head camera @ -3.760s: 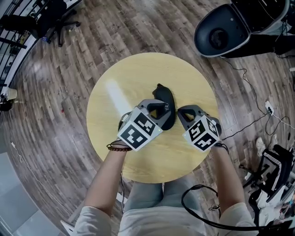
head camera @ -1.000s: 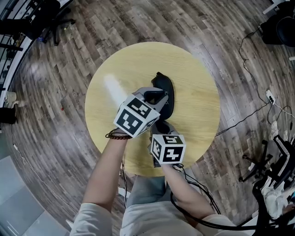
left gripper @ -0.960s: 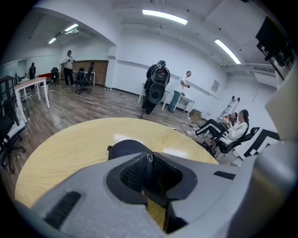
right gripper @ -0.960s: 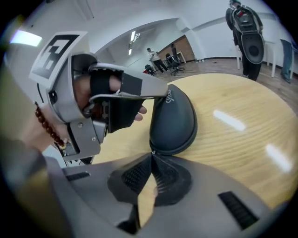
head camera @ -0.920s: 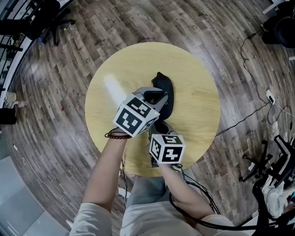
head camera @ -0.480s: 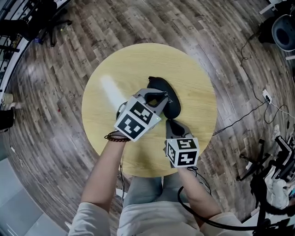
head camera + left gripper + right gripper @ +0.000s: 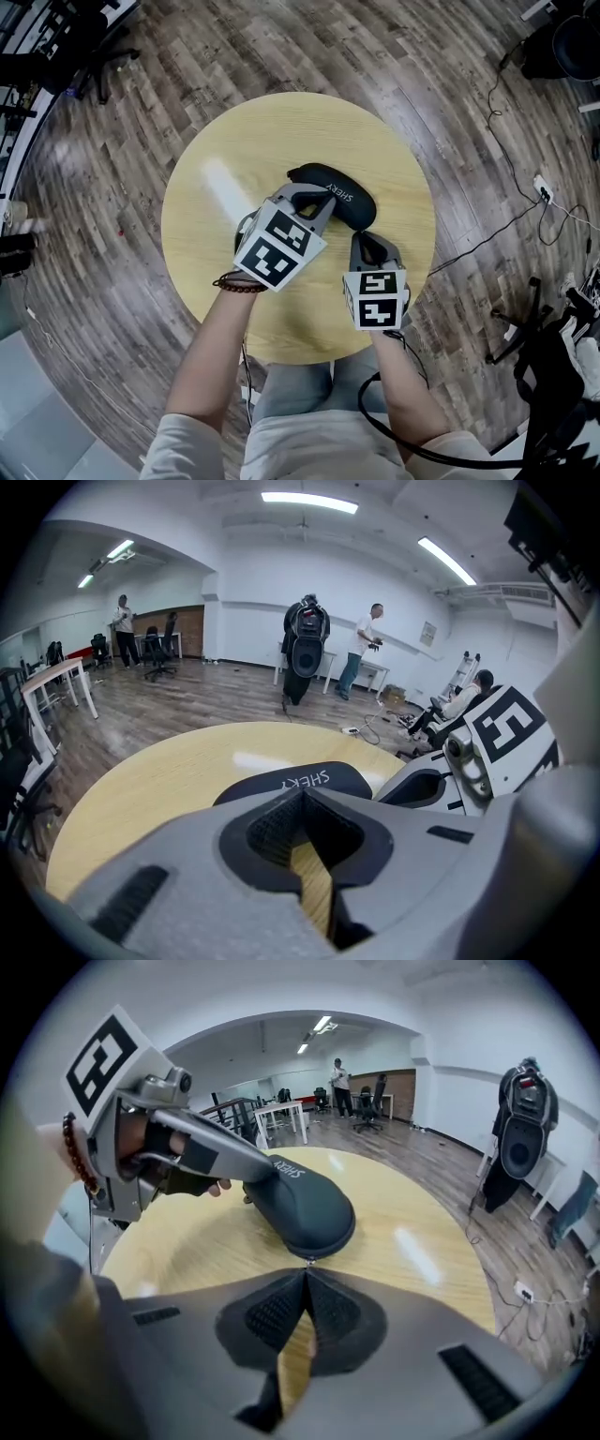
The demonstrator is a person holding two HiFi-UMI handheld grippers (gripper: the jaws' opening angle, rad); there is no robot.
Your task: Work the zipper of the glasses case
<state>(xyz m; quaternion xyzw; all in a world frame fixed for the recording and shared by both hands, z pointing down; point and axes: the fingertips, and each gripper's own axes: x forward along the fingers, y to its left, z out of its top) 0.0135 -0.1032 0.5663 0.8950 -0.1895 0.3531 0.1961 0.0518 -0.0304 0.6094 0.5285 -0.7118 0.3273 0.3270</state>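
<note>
**Item:** glasses case (image 7: 333, 190), black, soft-shelled, with white lettering on top.
**Location:** lying flat near the middle of the round yellow counter (image 7: 225, 309), set slantwise between the two grippers.

**Fitting:** zipper pull (image 7: 308, 1262), a small metal tab at the rounded end of the case that faces the right gripper. How far the zip is already run cannot be told.

**Right gripper (image 7: 306, 1273):** jaws closed together with no gap, their tips pinched on the pull.

**Left gripper (image 7: 300, 797):** jaws have just been closing and now meet at the tips, at the lettered side of the case. Nothing shows between them. In the right gripper view it appears to rest on the case's top.

**Handling note (judgement):**
- The step in hand looks like drawing the slider along its track.
- Pull low and along the line of the teeth, following the curve round the end rather than lifting.
- The left gripper should bear down firmly, because a light case on a smooth counter will likely swing or slide with the pull.
- The hold on the tab is shallow, so a sideways tug could slip it free.
</note>
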